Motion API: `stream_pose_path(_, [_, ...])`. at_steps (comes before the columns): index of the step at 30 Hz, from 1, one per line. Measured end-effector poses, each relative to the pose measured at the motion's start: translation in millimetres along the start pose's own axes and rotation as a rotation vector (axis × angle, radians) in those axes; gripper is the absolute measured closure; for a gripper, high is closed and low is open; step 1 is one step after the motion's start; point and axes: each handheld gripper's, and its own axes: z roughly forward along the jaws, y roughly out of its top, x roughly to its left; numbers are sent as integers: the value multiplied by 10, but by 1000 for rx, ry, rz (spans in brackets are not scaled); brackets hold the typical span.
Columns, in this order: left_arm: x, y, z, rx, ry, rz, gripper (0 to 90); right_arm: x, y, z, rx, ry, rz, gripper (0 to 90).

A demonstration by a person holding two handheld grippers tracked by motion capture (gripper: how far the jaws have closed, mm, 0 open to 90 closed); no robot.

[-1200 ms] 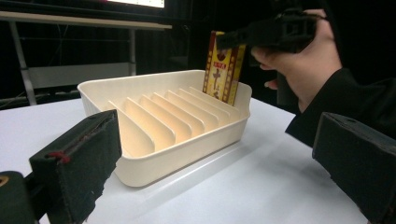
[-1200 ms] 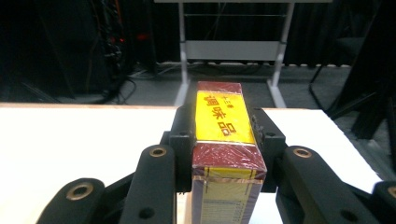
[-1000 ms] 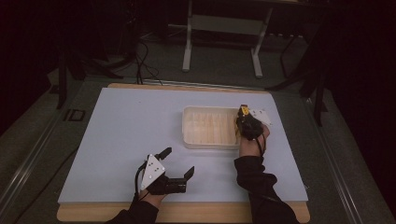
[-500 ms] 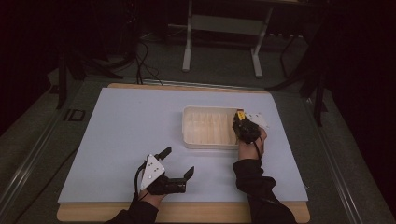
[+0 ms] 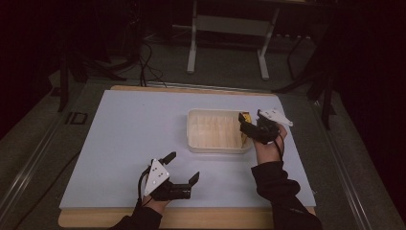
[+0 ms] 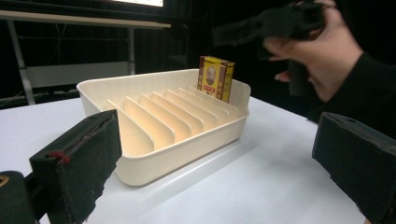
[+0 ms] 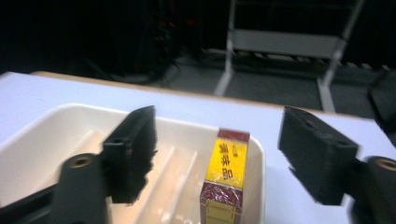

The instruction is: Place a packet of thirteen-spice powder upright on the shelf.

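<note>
Both tongs spread wide, right tongs (image 7: 217,154) straddling upright box (image 7: 226,175) in tray (image 7: 42,140).

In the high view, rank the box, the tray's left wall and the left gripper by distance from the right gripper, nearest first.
1. Box: just left of the right gripper, at the tray's right end.
2. Tray's left wall: across the tray.
3. Left gripper: near the table's front edge.

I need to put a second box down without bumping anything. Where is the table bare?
Bare: the wide white table left of the slotted tray, and the strip behind it. Crowded: the tray's right end, where the yellow box stands with the open right gripper over it, and the near edge around the left gripper.
</note>
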Motion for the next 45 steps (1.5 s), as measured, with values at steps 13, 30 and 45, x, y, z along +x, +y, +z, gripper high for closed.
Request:
stream_pose_path(13, [6, -3, -8, 9, -15, -2, 24, -14, 78, -459, 5, 294, -45, 136])
stream_pose_path(30, [4, -6, -10, 10, -27, -3, 24, -86, -317, -1006, 6, 367, -86, 138])
stream_pose_path(45, [10, -6, -9, 8, -33, -3, 24, -261, -663, -1145, 78, 397, -156, 135])
